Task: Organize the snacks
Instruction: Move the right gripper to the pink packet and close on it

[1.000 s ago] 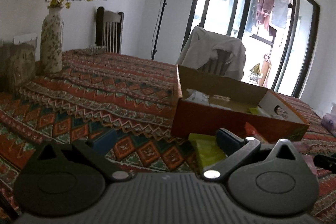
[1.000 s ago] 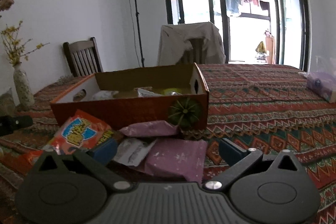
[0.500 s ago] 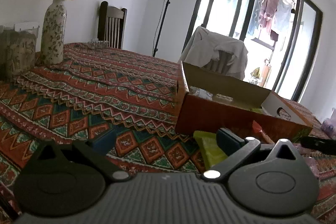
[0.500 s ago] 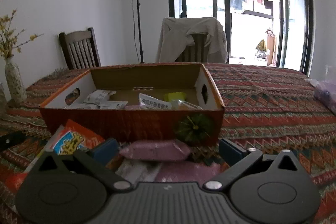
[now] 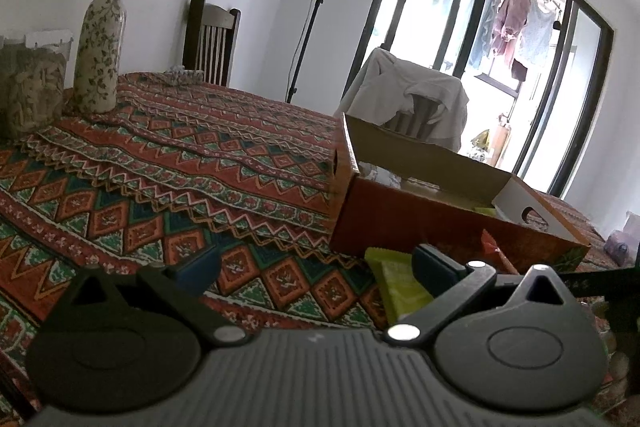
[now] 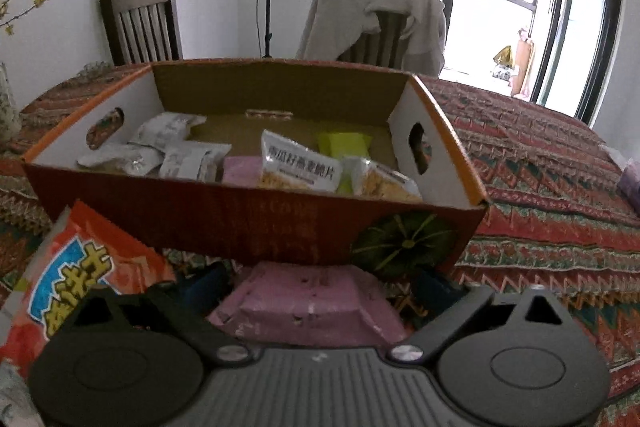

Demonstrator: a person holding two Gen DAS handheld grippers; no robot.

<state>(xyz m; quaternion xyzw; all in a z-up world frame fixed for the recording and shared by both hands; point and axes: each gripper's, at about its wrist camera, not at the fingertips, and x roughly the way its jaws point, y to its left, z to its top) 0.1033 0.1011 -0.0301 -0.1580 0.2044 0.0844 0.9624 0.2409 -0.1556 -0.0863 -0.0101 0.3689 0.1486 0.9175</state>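
Closing slowly, right tool [image 6: 316,281] straddling a pink snack packet [image 6: 308,303] on the desk, just in front of the orange cardboard box [image 6: 256,223]; pads still apart from the packet's sides, packet lying flat between them. Just left of that packet, also in front of the box, a red and orange snack bag with a blue label [image 6: 76,267], partly under the tool's left finger. Inside the box: grey-white packets [image 6: 160,151] at the left end, a pink packet [image 6: 240,169] in the middle near the front wall, a white packet with printed characters [image 6: 300,167] leaning beside it, a second similar packet [image 6: 380,183] towards the right end, a yellow-green packet [image 6: 346,145] behind them. Green pumpkin print [image 6: 404,239] on the box's front wall at the right corner. Seen from the left wrist, left tool [image 5: 312,263] spread wide, nothing between the fingers, hovering over the patterned tablecloth [image 5: 180,179] to the left of the box [image 5: 420,223]. Yellow-green packet [image 5: 396,283] flat on the cloth, just in front of the box and beside the tool's right finger. Floral vase with yellow blossoms [image 5: 100,47] well left of the box; wooden chair [image 5: 212,35] beyond the desk; chair draped with a pale garment [image 5: 404,95] right behind the box.
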